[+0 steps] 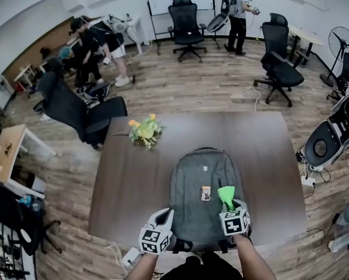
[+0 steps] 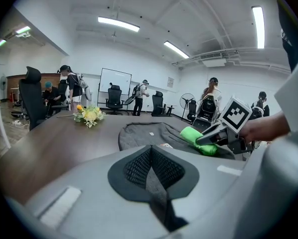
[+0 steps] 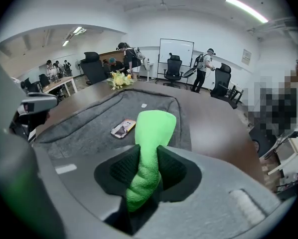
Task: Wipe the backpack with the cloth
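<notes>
A grey backpack lies flat on the brown table, its bottom end toward me. A small picture tag rests on its front panel. My right gripper is shut on a bright green cloth, which sticks forward over the backpack's right side; the right gripper view shows the cloth pinched between the jaws above the backpack. My left gripper hovers at the backpack's near left corner, jaws closed with nothing between them. In the left gripper view the backpack and cloth lie ahead.
A yellow flower bunch lies on the table beyond the backpack. Black office chairs stand around the table, with several people at the far left and one near the whiteboard. A fan stands at the right.
</notes>
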`<state>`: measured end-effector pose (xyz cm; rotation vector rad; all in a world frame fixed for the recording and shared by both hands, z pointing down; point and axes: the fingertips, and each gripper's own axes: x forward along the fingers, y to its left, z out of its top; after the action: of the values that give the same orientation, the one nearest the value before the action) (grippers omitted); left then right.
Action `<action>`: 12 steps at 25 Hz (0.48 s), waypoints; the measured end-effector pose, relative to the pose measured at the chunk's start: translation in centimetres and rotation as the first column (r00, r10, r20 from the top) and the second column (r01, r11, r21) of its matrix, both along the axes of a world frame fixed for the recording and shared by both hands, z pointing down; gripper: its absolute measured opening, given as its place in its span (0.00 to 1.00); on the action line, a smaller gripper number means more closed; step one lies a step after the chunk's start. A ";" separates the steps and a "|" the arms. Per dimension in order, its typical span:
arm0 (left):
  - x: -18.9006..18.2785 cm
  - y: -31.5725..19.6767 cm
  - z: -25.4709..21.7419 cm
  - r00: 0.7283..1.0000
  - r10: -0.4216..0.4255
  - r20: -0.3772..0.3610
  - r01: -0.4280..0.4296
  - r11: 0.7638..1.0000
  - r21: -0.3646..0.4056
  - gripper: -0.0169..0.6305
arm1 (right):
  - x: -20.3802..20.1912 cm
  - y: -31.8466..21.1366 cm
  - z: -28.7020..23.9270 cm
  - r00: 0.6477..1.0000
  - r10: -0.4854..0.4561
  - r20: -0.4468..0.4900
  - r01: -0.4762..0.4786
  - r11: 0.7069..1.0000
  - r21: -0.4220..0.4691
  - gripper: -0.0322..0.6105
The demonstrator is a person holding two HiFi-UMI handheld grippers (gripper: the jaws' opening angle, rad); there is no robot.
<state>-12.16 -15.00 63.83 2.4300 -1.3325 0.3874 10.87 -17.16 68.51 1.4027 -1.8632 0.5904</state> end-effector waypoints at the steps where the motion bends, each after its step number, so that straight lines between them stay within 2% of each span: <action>1: 0.1 -0.2 -0.2 1.000 0.000 -0.004 0.000 1.000 0.002 0.06 | 0.6 0.0 -0.1 1.000 0.008 -0.010 -0.008 1.000 -0.001 0.22; 5: 0.4 -0.7 -0.8 1.000 0.006 -0.014 -0.006 1.000 0.018 0.06 | 2.4 0.4 0.0 0.999 0.046 -0.024 -0.046 0.999 -0.012 0.22; 12: 0.4 -0.8 -1.7 0.999 0.005 -0.044 -0.003 0.999 0.035 0.06 | 4.6 0.6 0.0 0.992 0.124 0.012 -0.124 0.992 -0.002 0.23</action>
<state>-11.78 -15.83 62.16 2.4554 -1.3265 0.3125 15.44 -16.55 68.50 1.5257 -1.7941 0.6622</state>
